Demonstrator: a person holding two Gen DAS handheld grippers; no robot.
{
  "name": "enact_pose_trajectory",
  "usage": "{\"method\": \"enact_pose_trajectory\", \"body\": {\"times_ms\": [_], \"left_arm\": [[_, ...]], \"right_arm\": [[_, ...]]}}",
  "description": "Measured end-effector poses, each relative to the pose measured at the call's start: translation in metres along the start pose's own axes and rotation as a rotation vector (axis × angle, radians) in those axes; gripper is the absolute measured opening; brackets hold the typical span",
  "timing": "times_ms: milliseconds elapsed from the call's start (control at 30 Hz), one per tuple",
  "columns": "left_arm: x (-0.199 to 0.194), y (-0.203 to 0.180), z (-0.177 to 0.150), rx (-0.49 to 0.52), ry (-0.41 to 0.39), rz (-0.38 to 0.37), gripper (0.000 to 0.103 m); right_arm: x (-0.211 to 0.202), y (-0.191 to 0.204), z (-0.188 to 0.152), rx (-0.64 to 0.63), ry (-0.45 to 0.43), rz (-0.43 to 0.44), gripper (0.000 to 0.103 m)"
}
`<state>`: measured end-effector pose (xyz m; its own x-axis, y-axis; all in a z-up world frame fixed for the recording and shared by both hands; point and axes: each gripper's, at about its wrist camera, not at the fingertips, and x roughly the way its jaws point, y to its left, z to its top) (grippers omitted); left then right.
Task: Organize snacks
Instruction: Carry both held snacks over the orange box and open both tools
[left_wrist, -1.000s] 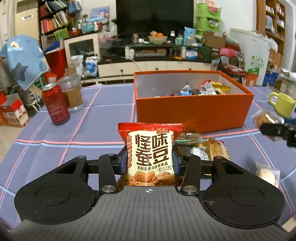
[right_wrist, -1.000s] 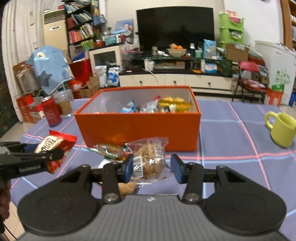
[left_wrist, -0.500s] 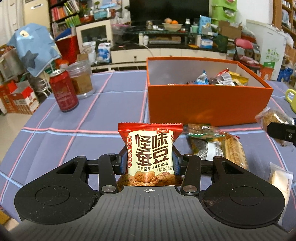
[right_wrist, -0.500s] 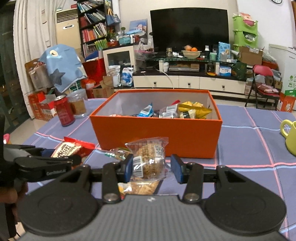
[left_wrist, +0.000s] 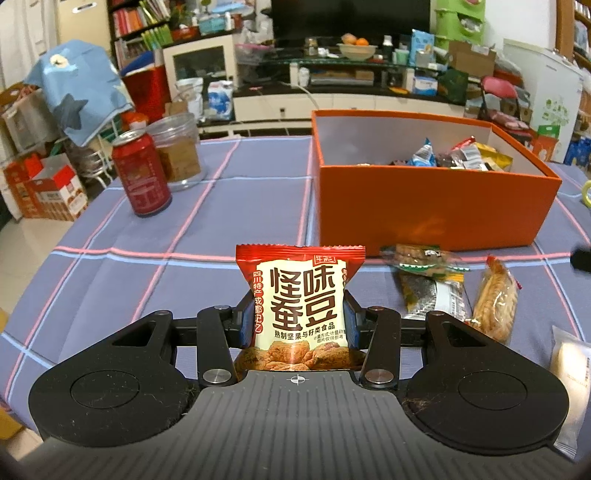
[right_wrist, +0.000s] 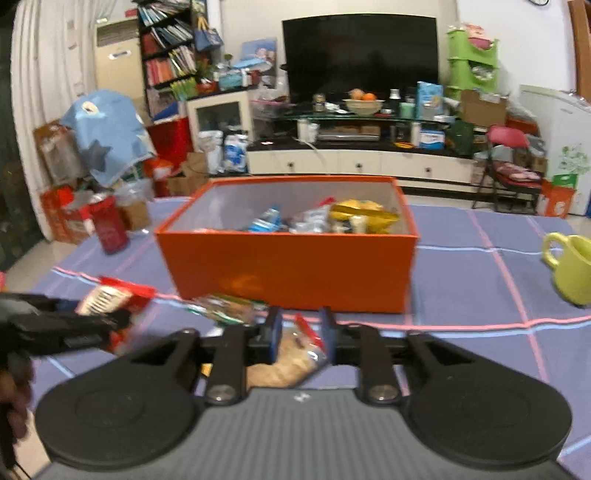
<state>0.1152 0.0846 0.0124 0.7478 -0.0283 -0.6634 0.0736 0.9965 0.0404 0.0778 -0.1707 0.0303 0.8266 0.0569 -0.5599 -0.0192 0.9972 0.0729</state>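
Note:
My left gripper (left_wrist: 298, 314) is shut on a red and cream snack packet (left_wrist: 300, 302) held upright above the blue tablecloth. It also shows at the left of the right wrist view (right_wrist: 107, 306). The orange box (left_wrist: 432, 206) holding several snacks stands ahead to the right, and in the right wrist view (right_wrist: 291, 273) it is straight ahead. My right gripper (right_wrist: 301, 336) has its jaws narrowed, with a clear packet of biscuits (right_wrist: 288, 362) lying between and below them; whether they grip it is unclear. Loose packets (left_wrist: 428, 280) lie in front of the box.
A red can (left_wrist: 142, 175) and a clear jar (left_wrist: 177, 151) stand at the far left of the table. A yellow-green mug (right_wrist: 570, 267) stands at the right. A white packet (left_wrist: 570, 373) lies near the right front edge. The table edge is close on the left.
The clear cookie bag held upright in my right gripper is gone from it and the jaws have narrowed. Both grippers have shifted left. The left grip is unchanged.

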Motion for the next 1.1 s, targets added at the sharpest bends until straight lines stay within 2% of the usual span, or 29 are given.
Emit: {"method": "enact_pose_trajectory", "body": {"times_ms": [33, 100, 200, 267, 300, 333, 367, 467, 500, 533, 600, 733, 867, 900, 933, 1100], "left_arm": [[-0.001, 0.0, 0.001, -0.004, -0.002, -0.004, 0.02], [-0.002, 0.001, 0.001, -0.003, -0.006, -0.013, 0.02], [-0.003, 0.005, -0.002, -0.002, 0.0, -0.022, 0.02], [-0.004, 0.008, -0.003, -0.007, 0.003, -0.023, 0.02], [-0.004, 0.01, -0.003, -0.012, 0.004, -0.027, 0.02], [-0.005, 0.011, -0.003, -0.016, 0.003, -0.032, 0.02], [-0.006, 0.013, -0.002, -0.018, 0.0, -0.036, 0.02], [-0.008, 0.015, -0.002, -0.017, -0.008, -0.048, 0.02], [-0.008, 0.015, -0.002, -0.019, -0.007, -0.051, 0.02], [-0.008, 0.016, -0.002, -0.02, -0.006, -0.051, 0.02], [-0.007, 0.016, -0.002, -0.02, -0.002, -0.051, 0.02], [-0.007, 0.017, -0.001, -0.024, -0.004, -0.049, 0.02], [-0.011, 0.017, 0.001, -0.024, -0.023, -0.04, 0.02], [-0.013, 0.017, 0.001, -0.025, -0.029, -0.039, 0.02], [-0.015, 0.016, 0.001, -0.026, -0.034, -0.04, 0.02], [-0.015, 0.01, 0.0, -0.012, -0.026, -0.05, 0.02]], "right_arm": [[0.001, -0.003, -0.003, 0.015, 0.022, -0.006, 0.047], [0.006, -0.003, -0.012, 0.06, 0.085, 0.018, 0.049], [0.01, 0.025, -0.026, -0.042, 0.173, 0.098, 0.063], [0.004, 0.04, -0.033, -0.085, 0.17, 0.113, 0.067], [0.003, 0.046, -0.036, -0.113, 0.174, 0.124, 0.08], [0.004, 0.049, -0.039, -0.141, 0.189, 0.139, 0.103], [0.006, 0.051, -0.041, -0.168, 0.203, 0.152, 0.1], [0.015, 0.047, -0.041, -0.214, 0.222, 0.145, 0.101], [0.022, 0.044, -0.042, -0.208, 0.241, 0.146, 0.094], [0.03, 0.041, -0.045, -0.19, 0.281, 0.15, 0.075], [0.041, 0.032, -0.053, -0.139, 0.345, 0.192, 0.067], [0.038, 0.034, -0.052, -0.159, 0.328, 0.191, 0.048], [0.023, 0.038, -0.047, -0.182, 0.278, 0.184, 0.04], [0.018, 0.04, -0.045, -0.193, 0.258, 0.184, 0.03], [0.012, 0.042, -0.042, -0.198, 0.234, 0.184, 0.026], [0.009, 0.044, -0.039, -0.204, 0.227, 0.19, 0.023]]}}
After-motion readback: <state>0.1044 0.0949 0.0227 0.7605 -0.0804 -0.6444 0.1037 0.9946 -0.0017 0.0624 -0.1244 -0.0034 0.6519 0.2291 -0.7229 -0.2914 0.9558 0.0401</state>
